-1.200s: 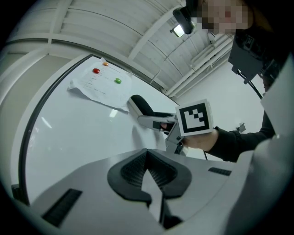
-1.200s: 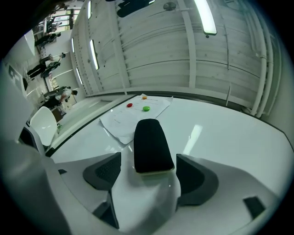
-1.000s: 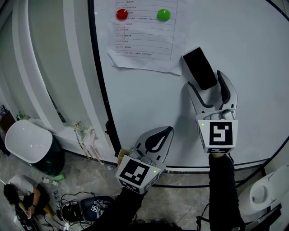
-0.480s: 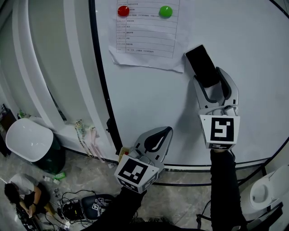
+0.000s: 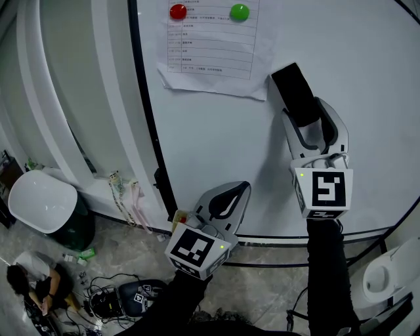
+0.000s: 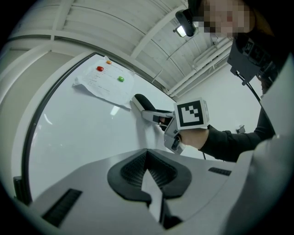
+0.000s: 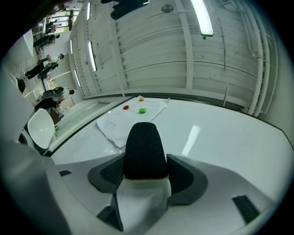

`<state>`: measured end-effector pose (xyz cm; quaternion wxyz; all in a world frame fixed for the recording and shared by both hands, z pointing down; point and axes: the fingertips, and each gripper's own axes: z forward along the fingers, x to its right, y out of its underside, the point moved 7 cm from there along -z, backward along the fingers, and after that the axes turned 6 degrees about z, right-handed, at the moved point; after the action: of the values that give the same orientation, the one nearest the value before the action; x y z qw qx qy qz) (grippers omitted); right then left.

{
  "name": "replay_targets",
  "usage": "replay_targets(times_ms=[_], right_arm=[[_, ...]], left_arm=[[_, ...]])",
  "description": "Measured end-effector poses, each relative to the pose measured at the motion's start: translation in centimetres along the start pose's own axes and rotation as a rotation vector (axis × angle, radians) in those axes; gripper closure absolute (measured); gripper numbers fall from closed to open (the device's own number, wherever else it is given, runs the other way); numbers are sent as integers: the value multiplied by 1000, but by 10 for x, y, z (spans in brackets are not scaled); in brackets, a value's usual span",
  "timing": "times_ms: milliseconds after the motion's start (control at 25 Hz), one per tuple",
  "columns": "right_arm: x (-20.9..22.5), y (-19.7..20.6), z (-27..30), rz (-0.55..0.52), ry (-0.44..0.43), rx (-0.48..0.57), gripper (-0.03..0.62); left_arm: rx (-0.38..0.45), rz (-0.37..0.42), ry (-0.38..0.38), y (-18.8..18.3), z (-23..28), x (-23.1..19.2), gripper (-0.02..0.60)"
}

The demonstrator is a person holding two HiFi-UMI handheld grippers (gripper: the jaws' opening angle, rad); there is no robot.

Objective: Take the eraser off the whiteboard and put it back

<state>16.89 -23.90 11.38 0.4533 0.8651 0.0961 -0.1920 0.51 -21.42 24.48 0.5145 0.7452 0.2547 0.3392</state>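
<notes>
Overhead, the head view looks down a large whiteboard [image 5: 216,138] edged by a thin black frame [image 5: 147,111]. A printed paper sheet [image 5: 213,52] is held to it by a red magnet [image 5: 178,11] and a green magnet [image 5: 239,12]. Beyond the frame at the left runs a white panelled wall. Below it lies a grey floor [image 5: 138,259] with a tangle of cables [image 5: 108,300] and a person [image 5: 33,289] sitting low in the corner.

The eraser [image 5: 295,92] is a black oblong with rounded corners, its face finely textured in the right gripper view. It sits against the whiteboard, tilted, just right of the sheet's lower corner.

The right gripper [image 5: 302,108] has its jaws round the eraser's lower end. They have just been closing, and both pads seem to press its sides, though the wide-angle view leaves the right-hand contact a little uncertain.

The left gripper [image 5: 244,188] hovers lower down near the board's bottom edge, its jaws together with nothing between them.
</notes>
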Motion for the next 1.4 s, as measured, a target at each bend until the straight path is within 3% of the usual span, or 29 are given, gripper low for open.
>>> replay_targets(times_ms=[320, 920, 1400], right_arm=[[-13, -6, -26, -1, -55, 2, 315], [-30, 0, -125, 104, -114, -23, 315], [-33, 23, -181, 231, -80, -92, 315]], left_arm=[[-4, -1, -15, 2, -2, 4, 575], [-19, -12, -45, 3, -13, 26, 575], [-69, 1, -47, 17, -29, 55, 575]])
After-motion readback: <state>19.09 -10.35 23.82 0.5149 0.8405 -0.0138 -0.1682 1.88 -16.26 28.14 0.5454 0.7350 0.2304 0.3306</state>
